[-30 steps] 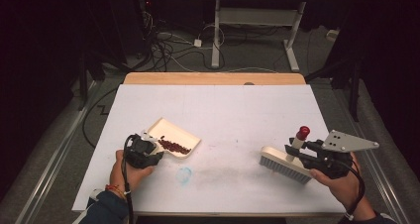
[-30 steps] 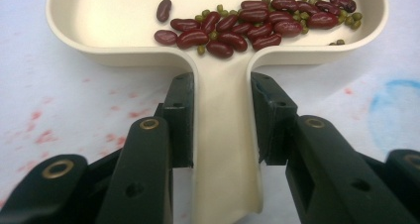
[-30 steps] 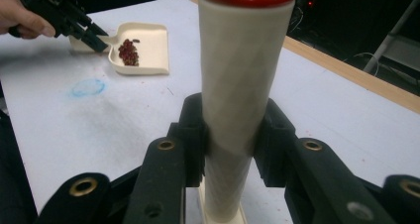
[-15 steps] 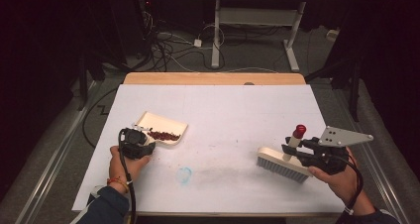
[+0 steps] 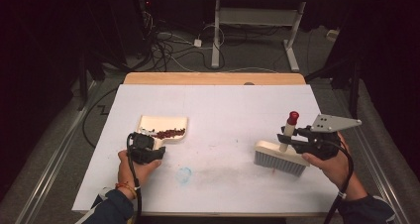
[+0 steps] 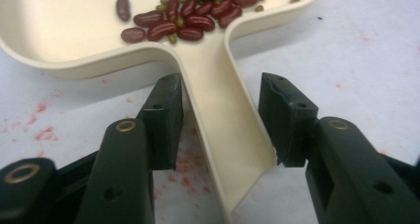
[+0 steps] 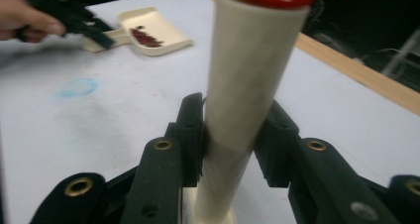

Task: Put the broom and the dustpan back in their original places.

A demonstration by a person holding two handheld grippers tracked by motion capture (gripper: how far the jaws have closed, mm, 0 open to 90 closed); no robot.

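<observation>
High view: a white table point(image 5: 223, 110) fills mid-frame, a cream dustpan point(image 5: 161, 126) with red beans point(image 5: 168, 133) left of centre and a brush point(image 5: 280, 157) at lower right. Right gripper point(image 7: 230, 140) pinches the brush's upright handle point(image 7: 247, 85). Left gripper point(image 6: 220, 120) has just been opening, its jaws spread on either side of the dustpan handle point(image 6: 220, 120).

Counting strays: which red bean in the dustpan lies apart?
The leftmost red bean in the left gripper view, alone on the bare dustpan floor; the rest cluster together.
</observation>
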